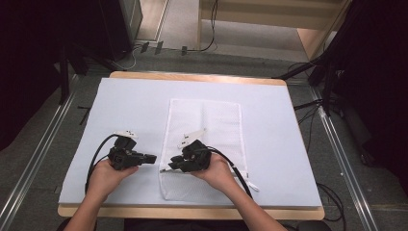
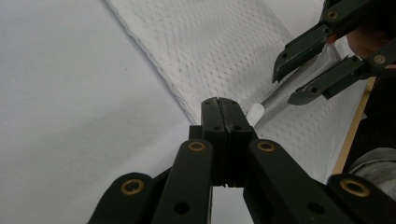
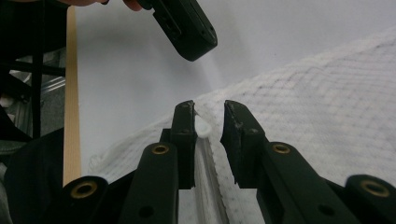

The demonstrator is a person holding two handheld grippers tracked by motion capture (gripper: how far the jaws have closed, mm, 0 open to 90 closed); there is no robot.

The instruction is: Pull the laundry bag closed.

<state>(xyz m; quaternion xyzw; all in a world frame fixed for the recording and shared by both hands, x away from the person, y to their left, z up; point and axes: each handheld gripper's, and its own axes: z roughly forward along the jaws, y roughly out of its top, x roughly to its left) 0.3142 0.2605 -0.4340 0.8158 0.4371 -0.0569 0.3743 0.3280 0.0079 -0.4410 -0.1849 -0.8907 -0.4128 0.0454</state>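
A white mesh bag (image 1: 207,122) lies flat on the pale-covered table (image 1: 130,101), its long side running away from me. My right gripper (image 1: 167,168) rests over the bag's near left edge. In the right gripper view its jaws (image 3: 208,112) stand open on either side of a small white zipper pull (image 3: 202,128). My left gripper (image 1: 152,158) sits just left of the bag's edge, pointing toward the right gripper. Its jaws (image 2: 223,103) are shut with nothing between them. The zipper pull (image 2: 255,112) lies just beyond their tips, at the end of a grey zipper line.
The table's wooden front edge (image 1: 192,212) is close to both hands. Pale cover stretches to the left, right and far side of the bag. Cables (image 1: 308,103) and metal rails (image 1: 45,144) lie on the floor around the table.
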